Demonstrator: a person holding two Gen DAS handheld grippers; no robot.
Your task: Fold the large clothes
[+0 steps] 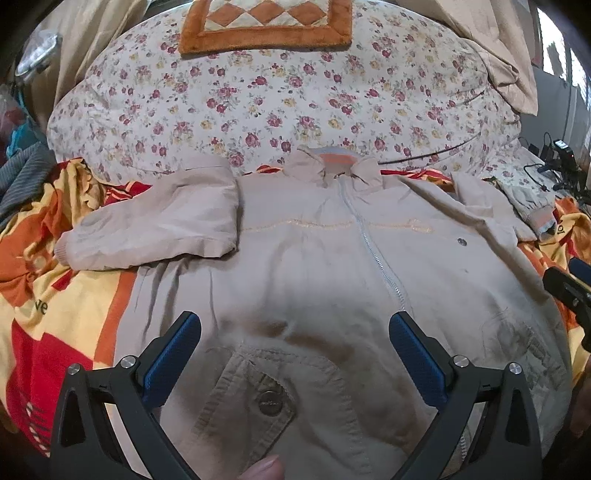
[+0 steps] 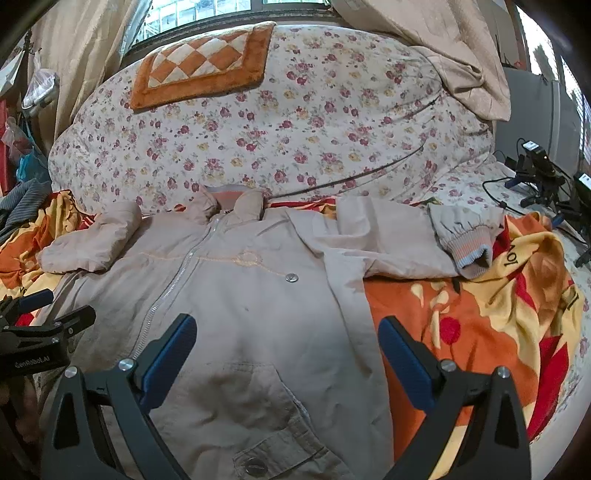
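A large beige zip jacket (image 1: 314, 258) lies front up on the bed, collar away from me; it also shows in the right wrist view (image 2: 251, 302). Its left sleeve (image 1: 155, 225) is bent back beside the chest. Its right sleeve (image 2: 399, 240) stretches out to the right, ending in a ribbed cuff (image 2: 469, 251). My left gripper (image 1: 295, 332) is open and empty above the lower left pocket (image 1: 258, 398). My right gripper (image 2: 286, 336) is open and empty above the jacket's lower right side. The left gripper also shows at the right wrist view's left edge (image 2: 40, 314).
An orange, yellow and red blanket (image 2: 480, 332) lies under the jacket. A floral quilt (image 1: 277, 96) is piled behind it, with an orange checkered mat (image 1: 266, 26) on top. Cables and black devices (image 2: 546, 177) sit at the far right. Curtains hang behind.
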